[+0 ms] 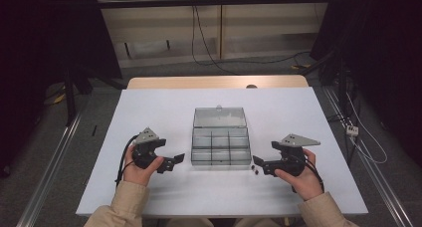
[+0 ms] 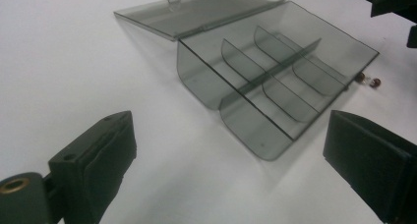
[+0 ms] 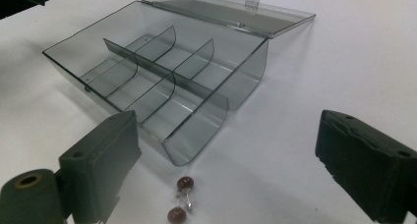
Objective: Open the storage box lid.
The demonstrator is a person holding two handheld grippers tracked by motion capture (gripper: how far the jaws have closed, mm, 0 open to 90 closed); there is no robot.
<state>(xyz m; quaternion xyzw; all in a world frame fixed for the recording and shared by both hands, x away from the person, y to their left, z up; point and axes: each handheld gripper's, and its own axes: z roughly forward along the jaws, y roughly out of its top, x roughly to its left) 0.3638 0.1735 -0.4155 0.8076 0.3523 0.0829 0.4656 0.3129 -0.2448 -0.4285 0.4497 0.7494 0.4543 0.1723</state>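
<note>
The left gripper (image 1: 175, 161) rests wide open on the white desk (image 1: 164, 107), left of the clear smoky plastic divided box (image 1: 220, 148) with its lid flung back. Right of the box's front corner lie two small dark-red beaded earrings (image 3: 181, 198). The right gripper (image 1: 259, 164), also wide, should probably lower squarely over one earring and close gently.
</note>
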